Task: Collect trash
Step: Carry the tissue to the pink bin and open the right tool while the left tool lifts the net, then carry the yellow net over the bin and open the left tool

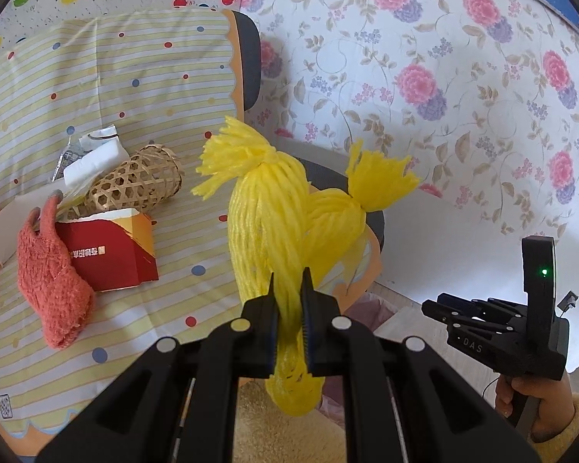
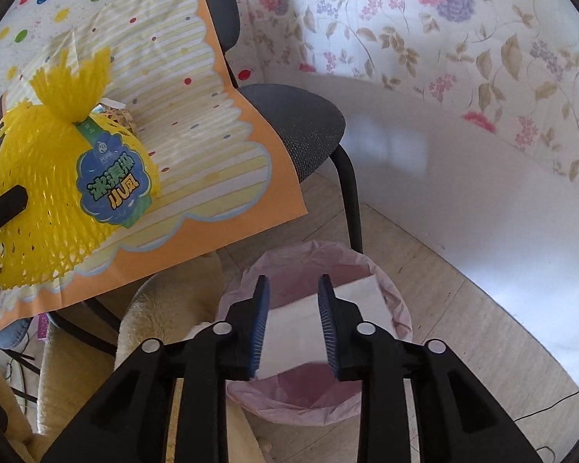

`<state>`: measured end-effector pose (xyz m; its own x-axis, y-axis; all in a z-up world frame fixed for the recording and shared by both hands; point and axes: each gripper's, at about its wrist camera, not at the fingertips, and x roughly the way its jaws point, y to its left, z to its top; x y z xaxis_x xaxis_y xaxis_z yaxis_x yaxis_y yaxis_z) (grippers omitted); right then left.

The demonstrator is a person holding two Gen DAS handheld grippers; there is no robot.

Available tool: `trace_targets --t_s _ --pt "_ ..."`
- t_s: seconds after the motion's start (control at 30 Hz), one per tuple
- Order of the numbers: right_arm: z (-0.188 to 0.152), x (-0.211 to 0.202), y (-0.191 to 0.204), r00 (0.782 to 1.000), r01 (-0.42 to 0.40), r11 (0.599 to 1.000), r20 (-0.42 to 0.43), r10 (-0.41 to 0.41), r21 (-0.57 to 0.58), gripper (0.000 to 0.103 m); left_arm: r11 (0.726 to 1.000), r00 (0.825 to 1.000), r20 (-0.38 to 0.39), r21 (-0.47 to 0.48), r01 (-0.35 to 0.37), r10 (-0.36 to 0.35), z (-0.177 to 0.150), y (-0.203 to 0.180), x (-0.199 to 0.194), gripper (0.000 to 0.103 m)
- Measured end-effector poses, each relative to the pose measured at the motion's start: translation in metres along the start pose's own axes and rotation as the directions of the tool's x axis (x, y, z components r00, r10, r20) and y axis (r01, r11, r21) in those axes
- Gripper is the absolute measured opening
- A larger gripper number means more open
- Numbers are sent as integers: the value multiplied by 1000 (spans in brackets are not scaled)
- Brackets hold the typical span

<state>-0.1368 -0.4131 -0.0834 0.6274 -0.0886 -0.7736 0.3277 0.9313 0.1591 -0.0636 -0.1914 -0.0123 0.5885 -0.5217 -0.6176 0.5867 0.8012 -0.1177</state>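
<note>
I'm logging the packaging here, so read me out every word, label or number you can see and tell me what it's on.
"DAS": on the black body of the right gripper, seen from the left wrist.
"冰淇淋小瓜": on the blue label of the yellow foam net, printed upside down in that view.
Gold characters on the red carton: upside down, too small to read.
Green band above the label: blurred.

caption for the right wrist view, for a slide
Right gripper open above the pink-lined trash bin, white paper between its jaws.

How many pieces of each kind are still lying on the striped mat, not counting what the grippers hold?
Woven basket: 1
Red carton: 1
Orange cloth: 1
White wrapper: 1
Total: 4
</note>
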Motion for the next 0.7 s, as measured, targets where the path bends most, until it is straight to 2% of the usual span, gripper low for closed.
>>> trace_targets --t_s 0.13,0.4,0.7 --pt "7 -7 -6 999 -7 1000 40 6 30 30 999 999 0 32 37 -37 -1 -6 2 8" --pt "16 -46 -28 989 41 996 142 -52 81 36 980 990 -50 140 139 -133 -9 -44 20 8" --pt "13 -70 -52 979 73 989 182 -95 126 37 934 950 -181 209 291 -255 -21 -85 66 9"
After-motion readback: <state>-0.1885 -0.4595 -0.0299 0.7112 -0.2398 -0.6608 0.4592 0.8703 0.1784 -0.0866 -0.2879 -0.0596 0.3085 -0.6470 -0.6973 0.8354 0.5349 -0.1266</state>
